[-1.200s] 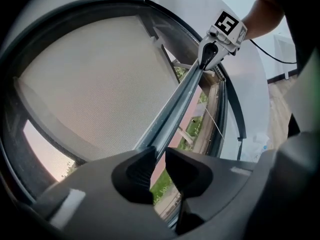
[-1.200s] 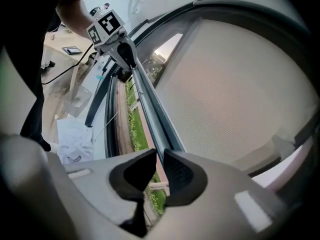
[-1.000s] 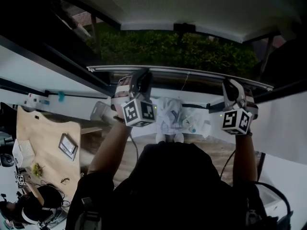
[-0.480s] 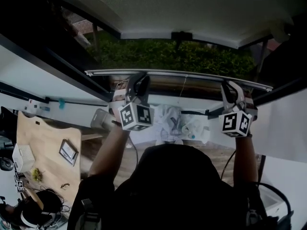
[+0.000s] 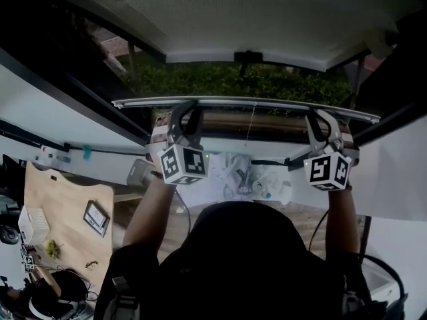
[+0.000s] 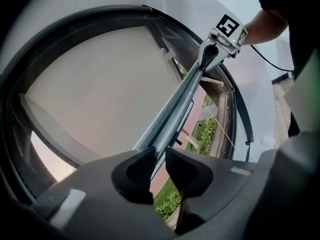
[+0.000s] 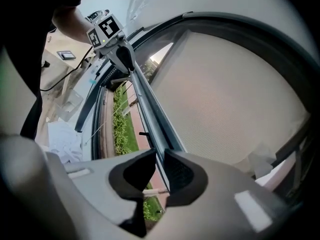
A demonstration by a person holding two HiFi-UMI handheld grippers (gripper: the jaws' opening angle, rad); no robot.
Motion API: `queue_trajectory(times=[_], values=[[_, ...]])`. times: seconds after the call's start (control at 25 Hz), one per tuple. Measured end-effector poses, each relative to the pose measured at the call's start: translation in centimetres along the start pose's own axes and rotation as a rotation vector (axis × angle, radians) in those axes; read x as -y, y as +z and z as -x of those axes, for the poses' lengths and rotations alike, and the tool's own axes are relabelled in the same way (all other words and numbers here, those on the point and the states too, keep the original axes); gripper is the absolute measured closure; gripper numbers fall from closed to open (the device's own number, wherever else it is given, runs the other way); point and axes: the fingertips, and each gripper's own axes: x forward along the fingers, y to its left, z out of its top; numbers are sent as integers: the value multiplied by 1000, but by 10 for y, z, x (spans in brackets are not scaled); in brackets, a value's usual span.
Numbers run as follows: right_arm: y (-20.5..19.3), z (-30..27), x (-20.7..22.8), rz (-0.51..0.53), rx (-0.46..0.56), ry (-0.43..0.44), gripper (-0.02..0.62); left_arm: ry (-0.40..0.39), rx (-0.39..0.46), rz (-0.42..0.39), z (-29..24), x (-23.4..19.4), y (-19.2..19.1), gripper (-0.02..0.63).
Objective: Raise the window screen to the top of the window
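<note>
Head view: screen (image 5: 233, 12) fills the upper frame, and its bar (image 5: 247, 101) crosses mid-frame. The left tool (image 5: 185, 112) and right tool (image 5: 323, 122) meet the bar left and right of centre.
Left gripper view: jaws clamp the bar, lower centre.
Right gripper view: jaws clamp the bar, lower centre.

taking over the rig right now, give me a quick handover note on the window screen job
Left hand-held gripper: shut on the screen's bottom bar, left of its middle.
Right hand-held gripper: shut on the same bar, right of its middle.
Done: both grips set; open gap with greenery beneath the bar.
To do: plenty of mesh above the bar; raise it level to the top of the window frame.
</note>
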Motion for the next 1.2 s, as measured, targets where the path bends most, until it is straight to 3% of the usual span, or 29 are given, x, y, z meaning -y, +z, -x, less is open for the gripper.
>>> queue_trajectory(times=[0.72,1.2], values=[[28,23,50,23,56,-79,541,60,64,-33,19,-46,38,540],[43,34,73,38,65,-61,543,64,56,-61,28,-68,55,540]])
